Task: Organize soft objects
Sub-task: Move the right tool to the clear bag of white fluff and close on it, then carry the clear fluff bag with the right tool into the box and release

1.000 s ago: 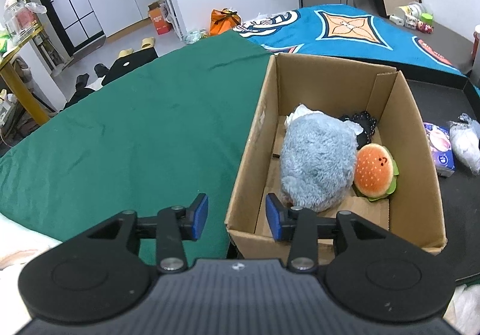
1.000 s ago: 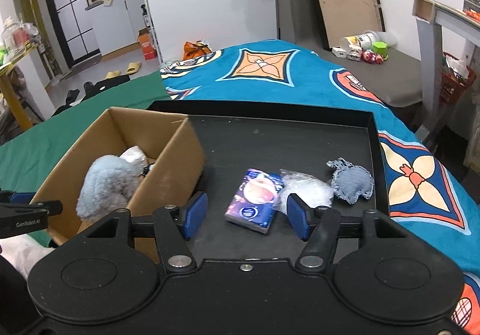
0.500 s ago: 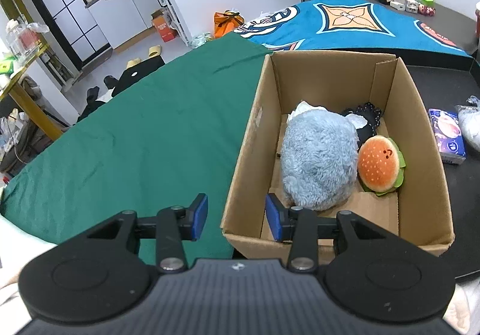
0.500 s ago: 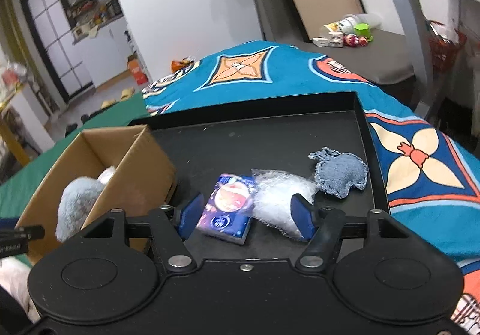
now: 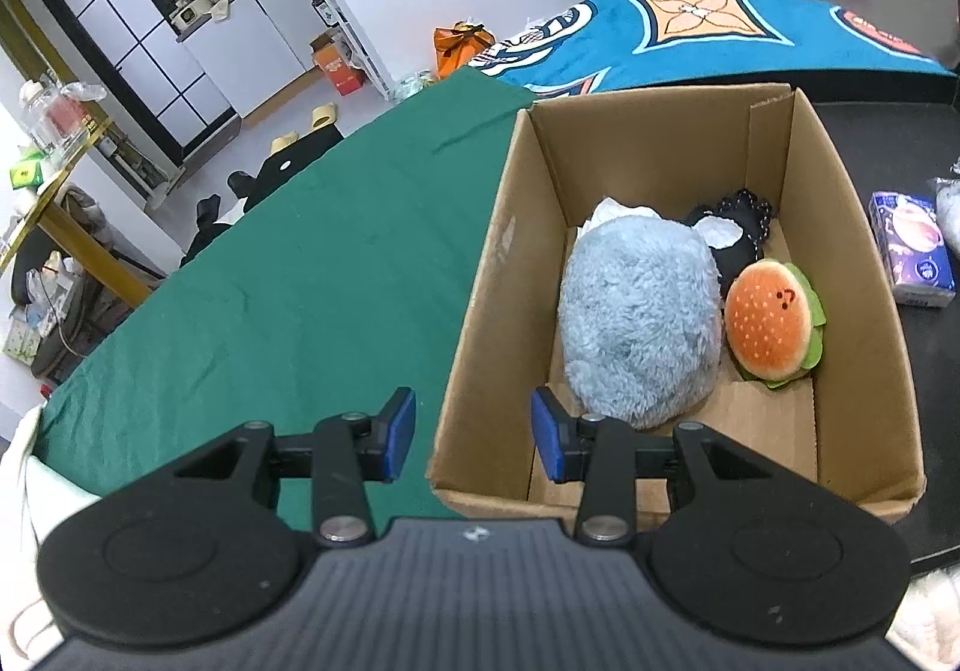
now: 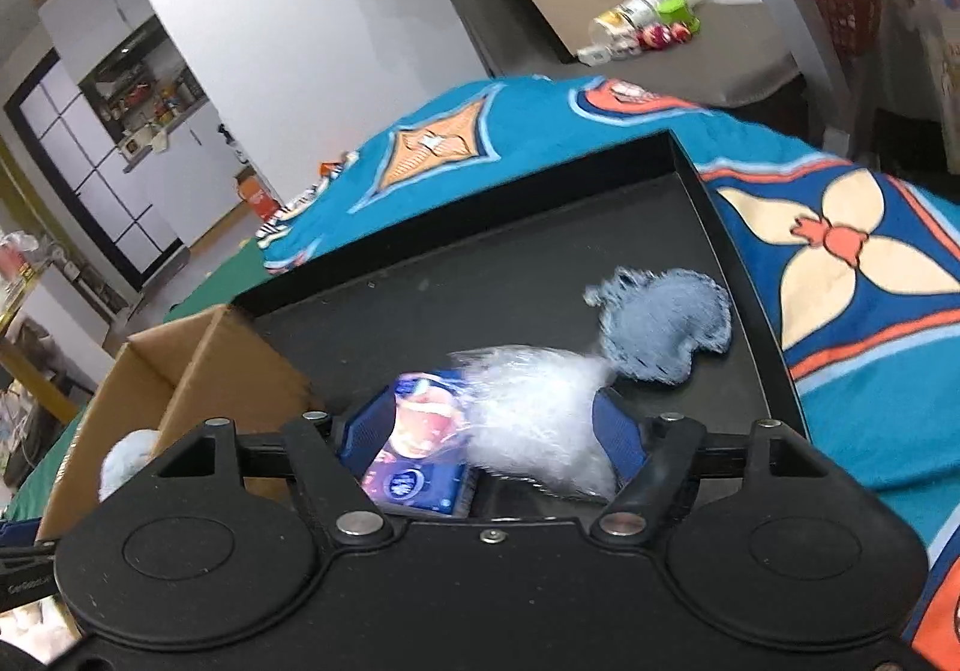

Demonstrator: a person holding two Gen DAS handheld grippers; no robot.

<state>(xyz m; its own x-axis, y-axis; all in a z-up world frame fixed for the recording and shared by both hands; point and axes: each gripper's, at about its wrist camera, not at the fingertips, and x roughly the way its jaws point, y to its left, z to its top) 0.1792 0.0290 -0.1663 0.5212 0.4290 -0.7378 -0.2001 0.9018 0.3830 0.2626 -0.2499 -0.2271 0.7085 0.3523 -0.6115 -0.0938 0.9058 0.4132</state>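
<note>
the cardboard box (image 5: 852, 227) is sitting on the black tray (image 6: 540, 227), already holding toys. the right claw (image 6: 492, 431), spread wide, is straddling both the white fluffy bag (image 6: 534, 407) and the tissue pack (image 6: 414, 455), so closing risks pinching two together. a second ago it was hovering farther back. the left claw (image 5: 474, 434) is hanging spread at the box corner.

Lighting: bright, even indoor light, source not visible; shadows soft. Left wrist view: sharp throughout, colours clean, the cardboard box (image 5: 678, 275) casting faint shade on its inner walls. Right wrist view: tilted, motion-blurred, worst on the white fluffy bundle (image 6: 534, 419) and the tissue pack (image 6: 420, 461). Both views: strong fisheye bending at the edges, corners darkened.
</note>
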